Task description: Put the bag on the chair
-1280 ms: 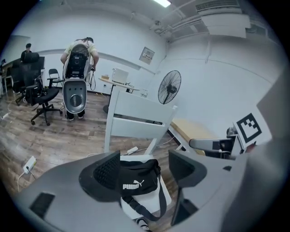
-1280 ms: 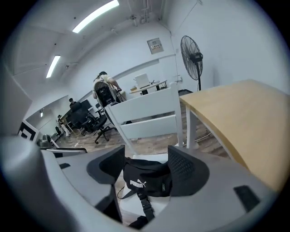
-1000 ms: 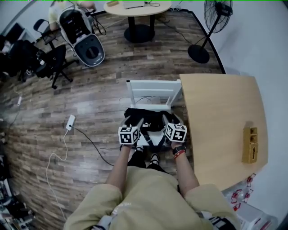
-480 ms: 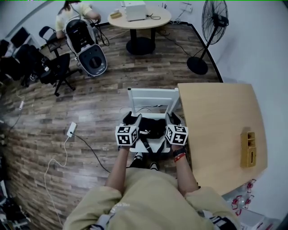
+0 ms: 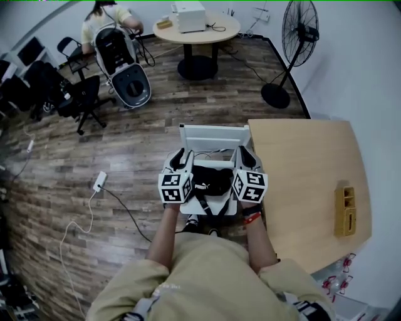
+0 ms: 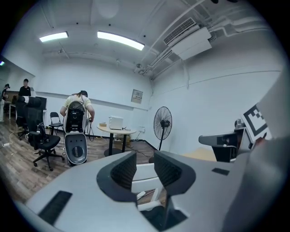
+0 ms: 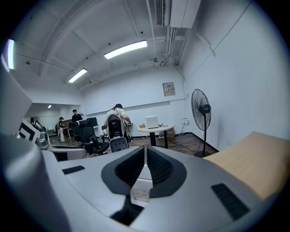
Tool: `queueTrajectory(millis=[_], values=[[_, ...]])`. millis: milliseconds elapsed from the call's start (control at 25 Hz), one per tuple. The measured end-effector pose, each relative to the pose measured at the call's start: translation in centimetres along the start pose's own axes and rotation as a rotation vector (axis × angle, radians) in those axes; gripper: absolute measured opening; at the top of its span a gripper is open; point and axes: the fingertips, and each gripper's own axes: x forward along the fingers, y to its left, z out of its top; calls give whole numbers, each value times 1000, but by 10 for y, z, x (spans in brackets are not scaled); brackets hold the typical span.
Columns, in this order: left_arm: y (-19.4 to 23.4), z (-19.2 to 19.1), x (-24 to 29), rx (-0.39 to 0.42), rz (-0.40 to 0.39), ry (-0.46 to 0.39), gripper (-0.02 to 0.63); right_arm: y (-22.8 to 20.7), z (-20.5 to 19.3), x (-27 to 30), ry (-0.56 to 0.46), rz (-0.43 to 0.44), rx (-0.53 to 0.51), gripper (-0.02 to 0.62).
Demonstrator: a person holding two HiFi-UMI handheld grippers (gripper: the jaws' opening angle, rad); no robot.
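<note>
The black bag (image 5: 211,182) lies on the seat of the white chair (image 5: 213,133), its strap hanging over the front edge. My left gripper (image 5: 182,155) hovers at the bag's left side and my right gripper (image 5: 242,153) at its right side, both raised off it and pointing toward the chair's backrest. In the left gripper view the left gripper (image 6: 145,165) has a narrow gap with nothing in it, and its jaws are closing. In the right gripper view the right gripper (image 7: 146,154) is shut on nothing. The chair (image 6: 144,174) shows beyond the left jaws.
A light wooden table (image 5: 307,169) stands right against the chair, with a wooden box (image 5: 346,210) on it. A power strip and cable (image 5: 99,182) lie on the floor at the left. Farther off are a fan (image 5: 294,37), a round table (image 5: 197,25), office chairs (image 5: 78,100) and a person (image 5: 103,15).
Both grippers have risen from the bag and moved toward the backrest. Their jaws have narrowed, the right one fully. The bag stays on the seat.
</note>
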Motion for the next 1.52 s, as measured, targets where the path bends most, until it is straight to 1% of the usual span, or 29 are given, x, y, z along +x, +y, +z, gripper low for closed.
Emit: queueTrajectory(millis=[200,400,480,600,760,920,1160,1400,1520], values=[[-3,22,-5,32,7,-50,98,1,15,-5,-41,12,-12,26],[-5,38,-7,60,10,-85,71,5,21,-8,-79,50,-9,23],[-5,41,-7,72,11,-89,63,7,23,-8,-86,55,-14,23],[-8,45,-6,65,5,-91,54,8,27,-9,-96,63,-16,23],[-14,55,-6,86,0,-106,41,9,35,-13,-129,65,-23,21],[-17,59,-4,96,-9,-119,21,9,41,-16,-163,90,-4,21],[-19,60,-2,81,-33,-130,18,3,36,-15,-140,92,24,21],[-21,60,-1,54,-58,-131,18,5,33,-14,-127,93,15,21],[-22,56,3,58,-80,-119,18,7,31,-12,-122,96,5,21]])
